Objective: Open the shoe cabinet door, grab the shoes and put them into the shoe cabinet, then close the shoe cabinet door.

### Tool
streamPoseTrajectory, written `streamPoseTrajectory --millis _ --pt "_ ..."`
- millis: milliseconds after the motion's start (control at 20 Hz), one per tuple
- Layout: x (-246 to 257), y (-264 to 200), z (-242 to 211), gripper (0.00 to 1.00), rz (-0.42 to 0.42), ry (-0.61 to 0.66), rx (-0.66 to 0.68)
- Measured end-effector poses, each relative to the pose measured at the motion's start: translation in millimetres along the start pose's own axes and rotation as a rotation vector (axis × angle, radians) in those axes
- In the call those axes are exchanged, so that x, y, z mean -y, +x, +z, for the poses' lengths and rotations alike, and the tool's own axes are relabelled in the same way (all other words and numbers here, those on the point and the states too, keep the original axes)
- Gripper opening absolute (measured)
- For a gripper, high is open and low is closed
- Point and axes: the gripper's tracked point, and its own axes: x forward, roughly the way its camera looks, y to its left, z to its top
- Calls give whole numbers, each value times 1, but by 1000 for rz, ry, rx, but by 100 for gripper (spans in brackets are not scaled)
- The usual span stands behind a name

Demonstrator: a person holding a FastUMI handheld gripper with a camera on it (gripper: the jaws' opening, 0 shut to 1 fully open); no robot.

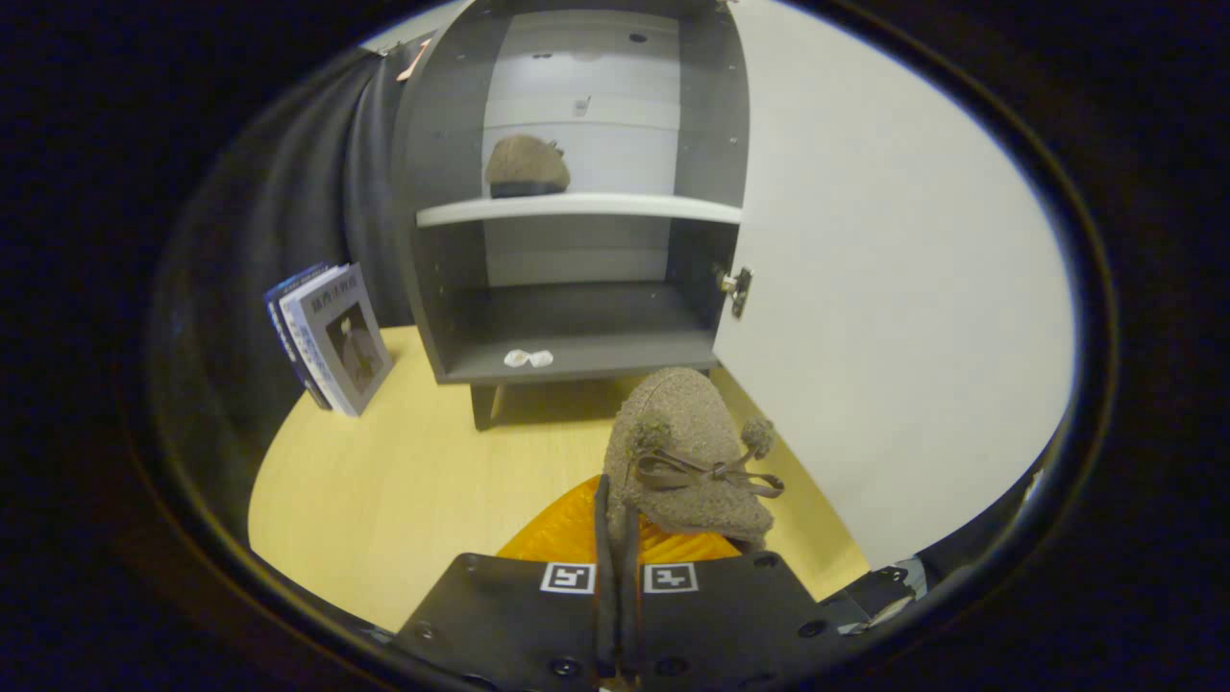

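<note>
Gripper point(615, 509) pinches fuzzy shoe point(687, 452) (fingers nearly together).

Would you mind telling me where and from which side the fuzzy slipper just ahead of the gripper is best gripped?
Probably at the heel rim of the slipper, coming from behind, as the gripper does now. Its opening faces the shut-looking fingers, giving a thin edge to pinch; the toe points toward the open cabinet.

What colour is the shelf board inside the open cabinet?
White, against the dark grey cabinet walls; the shelf board shows best in the gripper view.
</note>
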Motion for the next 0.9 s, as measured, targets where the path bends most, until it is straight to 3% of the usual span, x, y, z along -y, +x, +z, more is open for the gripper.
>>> streamPoseTrajectory --millis 200,450,900 --pt "-6 -16 56 4 -6 1 67" --pt "-7 -2 140 4 12 -6 162" --pt "-11 106 270 4 71 -33 253"
